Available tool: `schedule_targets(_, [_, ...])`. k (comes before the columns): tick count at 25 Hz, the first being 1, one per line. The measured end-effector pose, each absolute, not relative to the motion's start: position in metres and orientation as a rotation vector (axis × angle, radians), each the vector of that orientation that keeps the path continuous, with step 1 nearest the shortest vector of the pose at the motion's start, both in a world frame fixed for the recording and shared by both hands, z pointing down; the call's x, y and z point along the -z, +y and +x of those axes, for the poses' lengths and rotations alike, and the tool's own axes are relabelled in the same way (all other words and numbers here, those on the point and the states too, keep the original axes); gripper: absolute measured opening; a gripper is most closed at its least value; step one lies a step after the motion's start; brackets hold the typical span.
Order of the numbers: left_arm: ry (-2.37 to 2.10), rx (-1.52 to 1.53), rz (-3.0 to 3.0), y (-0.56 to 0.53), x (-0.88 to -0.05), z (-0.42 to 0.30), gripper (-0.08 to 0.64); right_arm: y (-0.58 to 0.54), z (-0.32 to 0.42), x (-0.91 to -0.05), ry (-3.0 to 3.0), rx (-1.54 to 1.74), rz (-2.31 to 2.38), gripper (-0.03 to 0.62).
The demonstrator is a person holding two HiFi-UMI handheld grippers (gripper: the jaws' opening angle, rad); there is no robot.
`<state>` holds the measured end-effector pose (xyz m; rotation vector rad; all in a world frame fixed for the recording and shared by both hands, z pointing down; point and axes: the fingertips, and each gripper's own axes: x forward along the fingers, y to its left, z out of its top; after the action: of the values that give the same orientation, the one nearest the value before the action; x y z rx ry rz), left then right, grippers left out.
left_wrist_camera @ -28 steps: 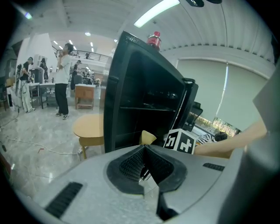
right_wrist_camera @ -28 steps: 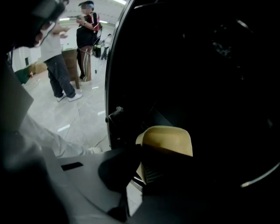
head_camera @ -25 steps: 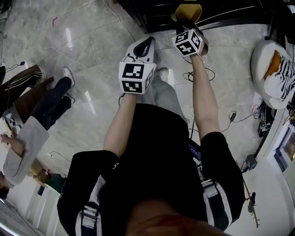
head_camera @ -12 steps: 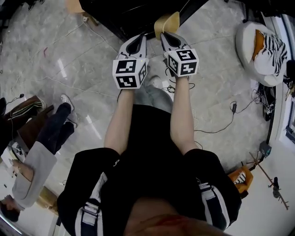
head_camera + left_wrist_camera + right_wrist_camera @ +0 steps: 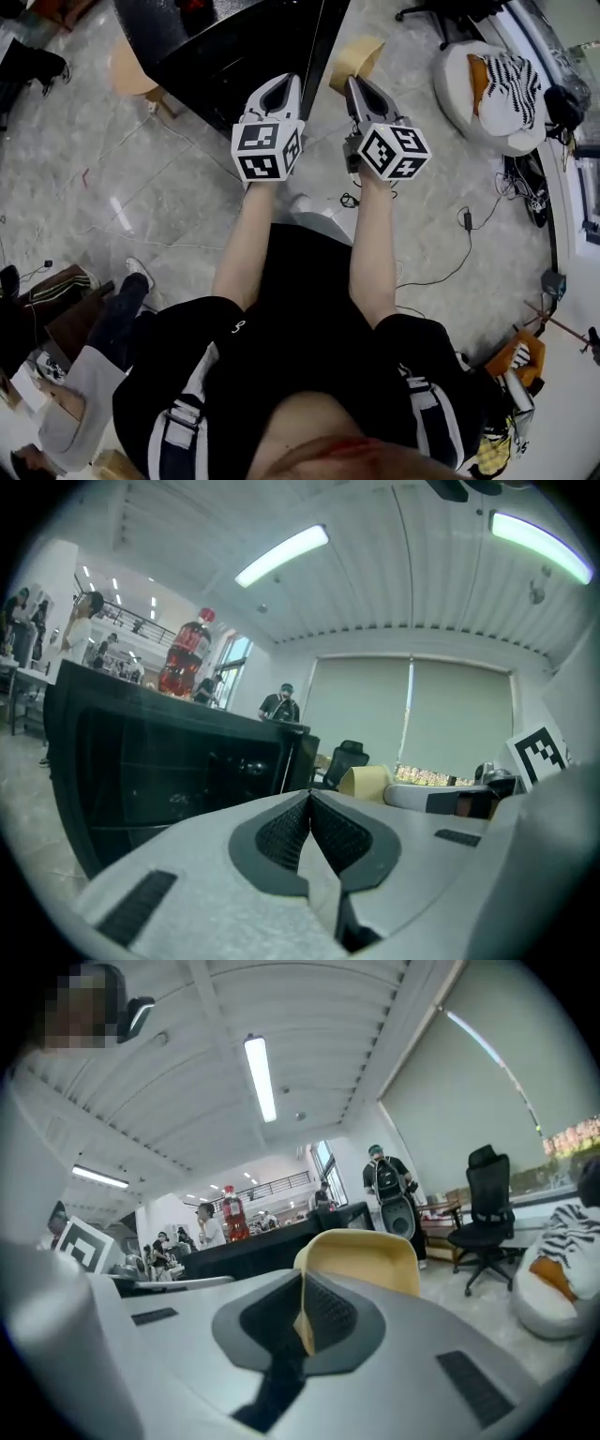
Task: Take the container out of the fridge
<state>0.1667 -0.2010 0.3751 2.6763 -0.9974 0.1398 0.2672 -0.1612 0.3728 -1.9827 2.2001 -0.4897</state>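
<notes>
My right gripper (image 5: 357,84) is shut on the rim of a pale yellow container (image 5: 356,58), held out in front of the person. In the right gripper view the container (image 5: 361,1258) stands up between the jaws of the right gripper (image 5: 302,1299), its wall pinched by the pads. My left gripper (image 5: 284,84) is beside it, jaws shut with nothing between them; the left gripper (image 5: 309,801) points at the low black glass-fronted fridge (image 5: 169,771). From the left gripper view the container (image 5: 367,782) shows to the right. The fridge (image 5: 234,42) lies just ahead.
A red bottle (image 5: 186,658) stands on top of the fridge. A white beanbag with striped cloth (image 5: 492,89) and an office chair (image 5: 483,1213) are at the right. Cables (image 5: 441,272) trail over the marble floor. People (image 5: 75,356) stand at the lower left.
The person has turned and stepped closer to the black fridge, which now fills more of the top. Both grippers have come level, side by side; the right one still holds the container.
</notes>
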Motion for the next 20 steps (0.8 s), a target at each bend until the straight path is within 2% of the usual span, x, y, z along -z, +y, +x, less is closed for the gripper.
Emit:
schedule_targets(8, [-0.933,0.022,2.798,-0.186,-0.301,0.213,0.008,-0.127,0.322,-0.297,2.099,0.220,-2.054,0.014])
schedule_targets(20, [-0.922,0.091,2.872,-0.173,-0.264,0.230,0.008,-0.115,0.341,-0.267,2.082,0.123,-2.041,0.014])
